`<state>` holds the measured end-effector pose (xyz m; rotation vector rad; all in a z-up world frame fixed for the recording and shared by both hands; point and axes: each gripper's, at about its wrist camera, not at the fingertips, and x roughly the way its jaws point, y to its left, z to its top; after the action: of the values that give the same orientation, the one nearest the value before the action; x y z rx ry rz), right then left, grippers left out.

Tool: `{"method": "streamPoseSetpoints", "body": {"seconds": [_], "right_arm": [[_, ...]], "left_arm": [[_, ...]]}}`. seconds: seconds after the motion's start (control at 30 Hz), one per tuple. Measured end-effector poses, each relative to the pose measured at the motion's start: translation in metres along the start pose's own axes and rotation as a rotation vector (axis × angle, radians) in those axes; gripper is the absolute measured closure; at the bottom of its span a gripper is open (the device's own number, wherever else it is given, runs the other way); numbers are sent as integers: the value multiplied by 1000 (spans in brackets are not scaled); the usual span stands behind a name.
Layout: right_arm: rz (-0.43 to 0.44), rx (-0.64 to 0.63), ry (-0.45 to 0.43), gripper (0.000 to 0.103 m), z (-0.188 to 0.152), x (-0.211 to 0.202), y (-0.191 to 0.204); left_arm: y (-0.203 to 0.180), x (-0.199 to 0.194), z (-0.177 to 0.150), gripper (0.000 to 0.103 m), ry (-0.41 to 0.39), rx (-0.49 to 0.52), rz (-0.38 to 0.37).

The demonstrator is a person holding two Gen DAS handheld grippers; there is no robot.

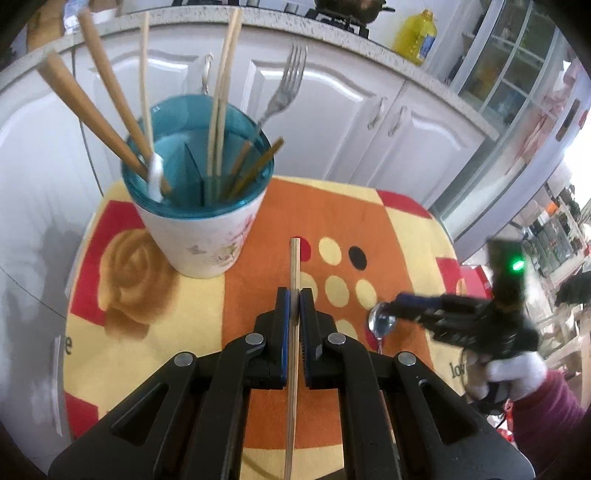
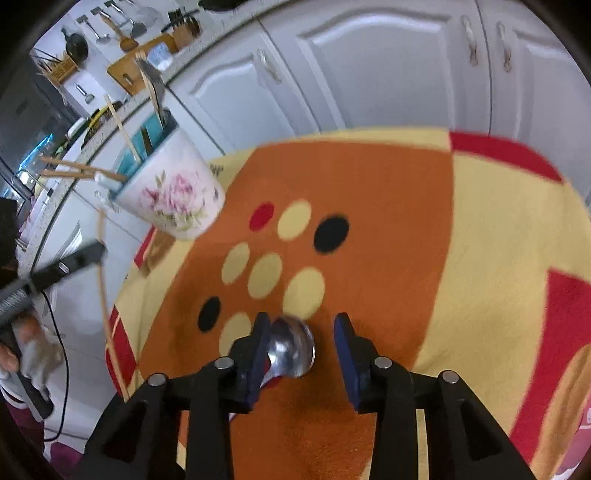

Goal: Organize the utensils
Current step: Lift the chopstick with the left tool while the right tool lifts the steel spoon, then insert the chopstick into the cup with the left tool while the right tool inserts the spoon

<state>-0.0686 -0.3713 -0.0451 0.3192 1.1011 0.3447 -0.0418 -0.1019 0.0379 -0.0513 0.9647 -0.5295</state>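
Observation:
My left gripper (image 1: 294,299) is shut on a thin wooden chopstick (image 1: 294,258), held above the table and pointing toward a floral cup (image 1: 201,240). The cup has a teal inside and holds wooden handles, chopsticks and a fork (image 1: 286,88). In the right wrist view the cup (image 2: 173,195) stands at the far left, with the left gripper (image 2: 99,252) and its chopstick (image 2: 105,314) in front of it. My right gripper (image 2: 302,325) is open low over the cloth. A metal spoon (image 2: 293,349) lies between its jaws, its bowl against the left pad and clear of the right one.
The small table is covered by an orange, yellow and red patterned cloth (image 1: 369,214). White cabinet doors (image 1: 332,122) stand close behind the table. A yellow oil bottle (image 1: 415,35) is on the counter above. A white-gloved hand (image 1: 517,373) holds the right gripper.

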Motion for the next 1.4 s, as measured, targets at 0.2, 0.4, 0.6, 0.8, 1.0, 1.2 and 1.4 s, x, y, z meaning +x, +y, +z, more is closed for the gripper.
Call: {"method": "streamPoseSetpoints", "body": {"seconds": [0.2, 0.4, 0.6, 0.8, 1.0, 1.2, 1.4], "right_arm": [[-3, 12, -30, 100, 1, -9, 9], [-16, -43, -96, 100, 10, -44, 27], [-22, -93, -164, 100, 29, -73, 47], [-9, -105, -227, 100, 51, -91, 66], [6, -144, -306, 100, 81, -112, 93], [11, -177, -329, 100, 102, -116, 115], [19, -198, -341, 100, 116, -117, 125]], "left_arm": [[-3, -23, 8, 99, -50, -10, -15], [-1, -51, 16, 99, -112, -12, -25], [3, -79, 28, 100, -178, -14, -26], [8, -96, 40, 100, -219, -18, -14], [14, -126, 70, 99, -306, -14, 2], [21, -136, 89, 100, -345, -15, 36], [26, -143, 106, 99, -371, -12, 53]]}}
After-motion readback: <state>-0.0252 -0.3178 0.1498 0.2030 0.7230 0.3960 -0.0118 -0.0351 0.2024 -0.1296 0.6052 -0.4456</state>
